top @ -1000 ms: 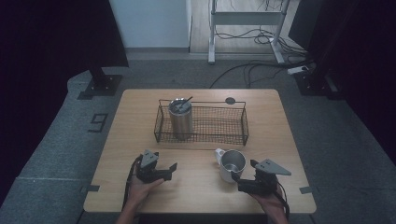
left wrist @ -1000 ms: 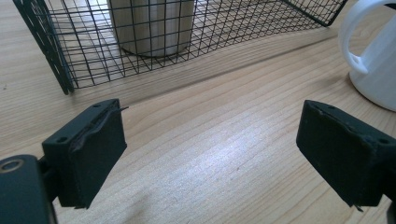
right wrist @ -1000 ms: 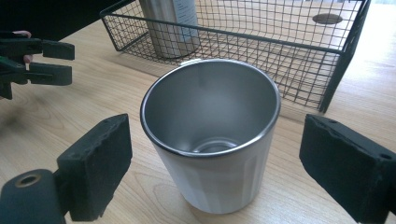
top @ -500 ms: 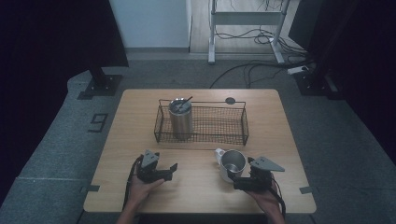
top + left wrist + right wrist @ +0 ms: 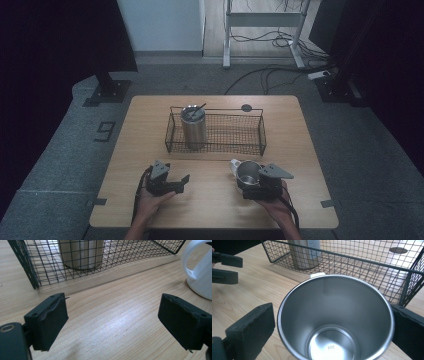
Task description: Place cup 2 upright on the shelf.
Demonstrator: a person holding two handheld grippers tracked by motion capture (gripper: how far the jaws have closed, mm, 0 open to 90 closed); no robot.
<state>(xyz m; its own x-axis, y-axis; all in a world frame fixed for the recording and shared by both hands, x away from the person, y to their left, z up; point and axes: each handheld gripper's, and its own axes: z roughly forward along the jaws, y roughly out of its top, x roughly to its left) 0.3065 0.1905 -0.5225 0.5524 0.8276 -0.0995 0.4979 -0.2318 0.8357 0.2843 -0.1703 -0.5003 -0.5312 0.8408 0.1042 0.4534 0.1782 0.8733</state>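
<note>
A wooden tabletop carries a black wire basket with a tall steel tumbler standing at its left end. In front of the basket, a steel mug stands between the right tongs, whose jaws have just been opening and now flank it, seemingly without pressing. The mug is not yet in the basket. The left tongs hover partly open, empty. The left gripper view alone reveals the mug's white handle.
</note>
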